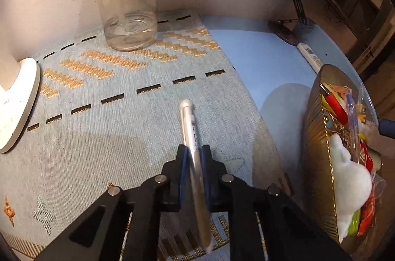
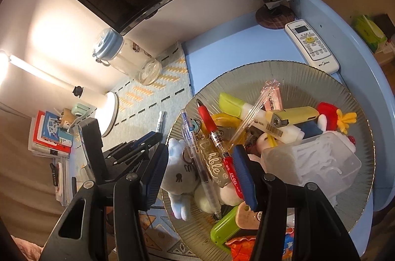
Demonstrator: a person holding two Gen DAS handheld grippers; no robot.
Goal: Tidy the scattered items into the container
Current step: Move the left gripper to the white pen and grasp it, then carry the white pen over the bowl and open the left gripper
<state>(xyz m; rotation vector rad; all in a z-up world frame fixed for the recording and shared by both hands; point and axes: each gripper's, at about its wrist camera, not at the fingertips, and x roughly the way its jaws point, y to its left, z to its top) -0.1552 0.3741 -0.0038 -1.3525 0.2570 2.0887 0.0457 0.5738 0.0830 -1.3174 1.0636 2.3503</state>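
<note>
Gripping a slim silver pen [image 1: 191, 137] — left tool [image 1: 195, 154] over woven mat [image 1: 123, 137].

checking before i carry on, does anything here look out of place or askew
Only the silver pen: it is the one stationery item outside the ribbed dish, above the woven mat, clamped in the left gripper. The dish itself is heaped high, but nothing has spilled.
</note>
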